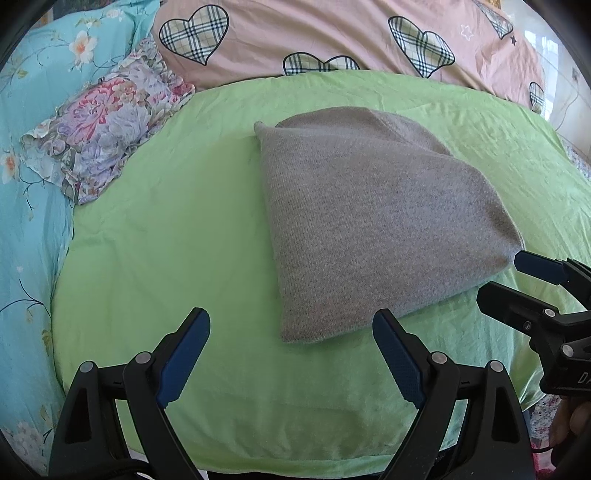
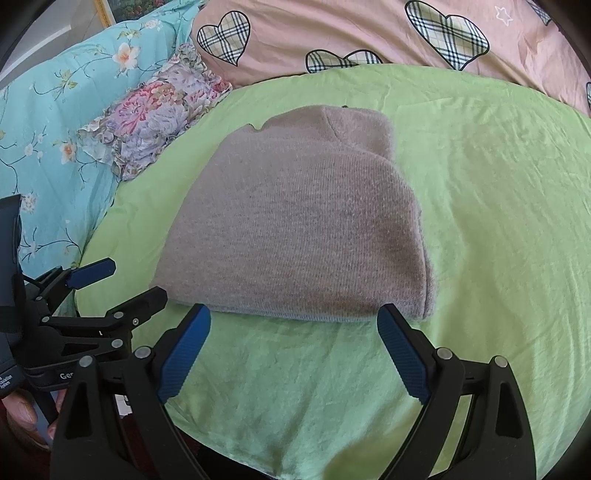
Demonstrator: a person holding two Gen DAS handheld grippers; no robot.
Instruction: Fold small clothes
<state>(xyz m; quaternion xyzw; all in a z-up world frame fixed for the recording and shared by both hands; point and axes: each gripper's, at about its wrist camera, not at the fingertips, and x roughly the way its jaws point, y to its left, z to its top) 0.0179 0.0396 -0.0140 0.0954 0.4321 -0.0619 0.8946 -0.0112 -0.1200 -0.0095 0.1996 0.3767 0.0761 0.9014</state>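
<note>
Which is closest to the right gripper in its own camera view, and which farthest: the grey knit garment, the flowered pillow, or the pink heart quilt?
1. Grey knit garment, just ahead of the right gripper.
2. Flowered pillow, back left.
3. Pink heart quilt, along the far edge.

The left black two-finger gripper with blue ribbed pads [image 1: 291,354] and the right black two-finger gripper with blue ribbed pads [image 2: 293,350] hover side by side, jaws spread wide, gripping nothing, both angled forward and down.

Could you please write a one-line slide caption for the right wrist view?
Open right gripper poised at the near edge of a folded grey knit garment on a light green bedsheet.
</note>
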